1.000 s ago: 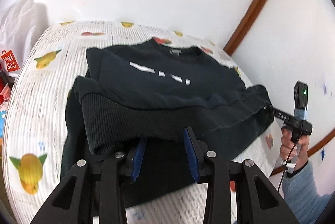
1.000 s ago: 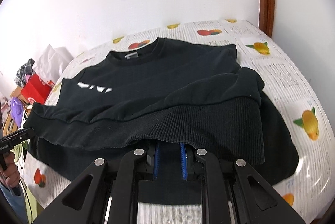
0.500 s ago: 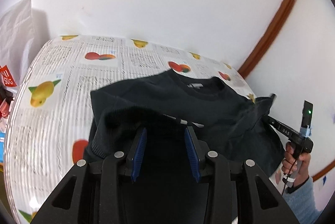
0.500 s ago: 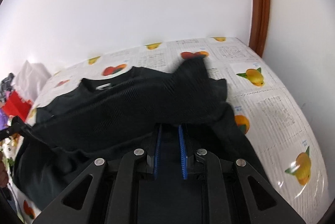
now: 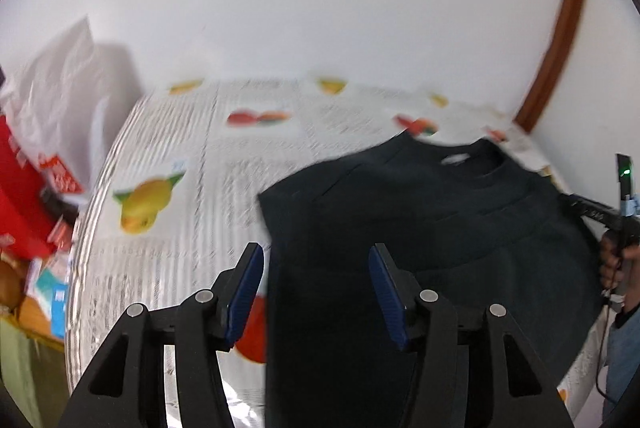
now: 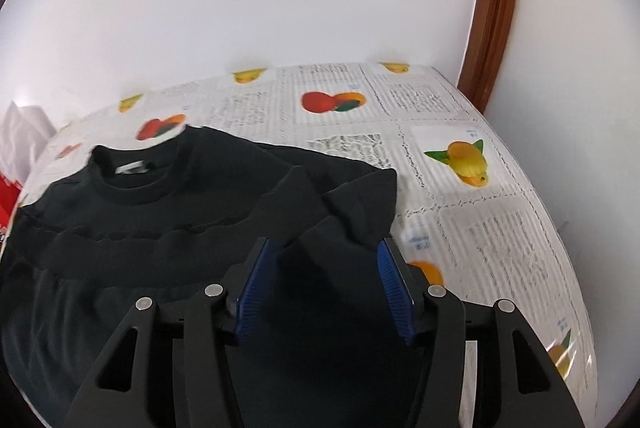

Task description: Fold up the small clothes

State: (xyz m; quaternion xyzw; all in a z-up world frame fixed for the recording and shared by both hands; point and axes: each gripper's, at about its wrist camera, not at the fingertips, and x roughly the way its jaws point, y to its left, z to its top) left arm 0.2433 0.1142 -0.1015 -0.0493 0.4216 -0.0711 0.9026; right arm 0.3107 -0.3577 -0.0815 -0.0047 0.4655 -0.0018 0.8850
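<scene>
In the left wrist view, a white plastic bag (image 5: 60, 87) and red packaging (image 5: 20, 195) are seen far to the left of the left gripper (image 5: 316, 288), past the edge of the fruit-printed tablecloth (image 5: 168, 236). The left gripper is spread wide, with nothing held between its blue pads (image 5: 245, 292). The left pad is set over the bare cloth just beside the garment's edge, and the right pad is set over the dark fabric. The black sweatshirt (image 5: 420, 228) is laid flat ahead and to the right of this gripper, its neckband with a white label (image 5: 456, 159) turned toward the far wall. The picture is smeared by motion, so the folds are only roughly made out, though a doubled layer appears to be laid across the body. At the far right, the right gripper (image 5: 576, 203) is seen at the garment's edge, gripped by a hand (image 5: 616, 264).

In the right wrist view, the black sweatshirt (image 6: 180, 228) is spread ahead and to the left of the right gripper (image 6: 324, 280). A ribbed hem band is laid across the chest below the neckband, and a raised, pointed corner of fabric is found just ahead of the pads. This gripper is likewise released, its pads (image 6: 256, 284) held apart above the dark cloth with nothing pinched. To the right, the tablecloth (image 6: 480, 195) is left bare, and a brown wooden frame (image 6: 496, 7) is seen against the white wall.
</scene>
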